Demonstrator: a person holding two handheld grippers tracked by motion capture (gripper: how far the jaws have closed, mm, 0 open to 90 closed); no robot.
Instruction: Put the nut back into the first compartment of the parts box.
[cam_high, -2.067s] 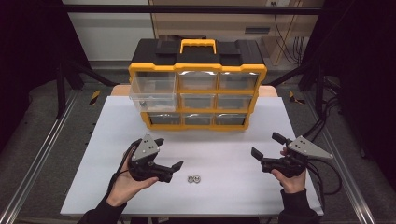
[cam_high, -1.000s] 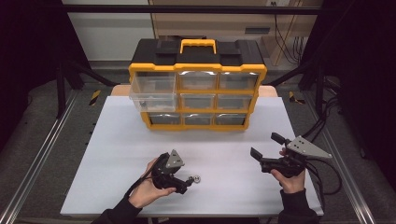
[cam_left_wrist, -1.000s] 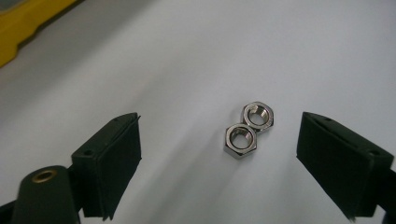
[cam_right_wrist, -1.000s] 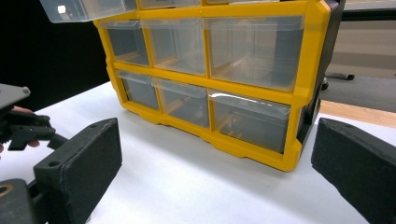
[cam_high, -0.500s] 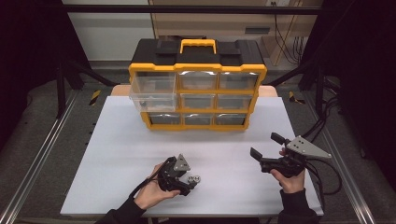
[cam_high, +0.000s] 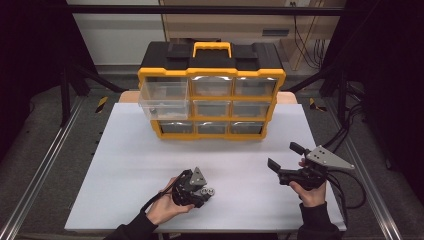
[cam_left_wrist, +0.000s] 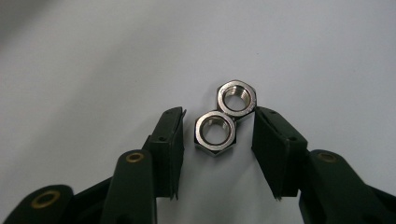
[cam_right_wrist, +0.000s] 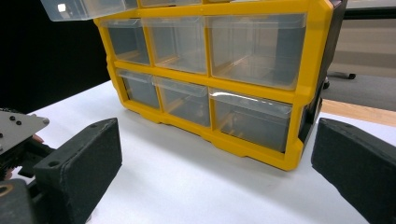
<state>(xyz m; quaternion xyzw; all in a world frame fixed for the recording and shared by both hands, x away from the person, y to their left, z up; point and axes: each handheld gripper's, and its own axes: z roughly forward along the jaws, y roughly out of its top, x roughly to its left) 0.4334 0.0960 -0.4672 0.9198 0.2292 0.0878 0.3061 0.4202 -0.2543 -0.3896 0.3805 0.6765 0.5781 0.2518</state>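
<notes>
Two steel hex nuts lie flat and touching on the white table (cam_high: 130, 165), near its front edge. My left gripper (cam_left_wrist: 219, 112) points down over them (cam_high: 206, 190). The near nut (cam_left_wrist: 215, 132) sits between its jaws, with a small gap on each side. The far nut (cam_left_wrist: 236, 97) lies just past the tips, against the right fingertip (cam_left_wrist: 259, 114). These jaws have just been closing, and the pads do not press on the near nut. My right gripper (cam_high: 284, 156) hovers open at the front right with nothing between its jaws, facing the organizer (cam_right_wrist: 261, 79).
A yellow and black drawer organizer (cam_high: 212, 90) with clear drawers stands at the back of the table. Its top left drawer (cam_high: 164, 97) is pulled out. Metal rails run along both sides of the table.
My left gripper has moved right to the nuts and tipped down over them, and its jaws have narrowed around the near nut. The right gripper has stayed put.
</notes>
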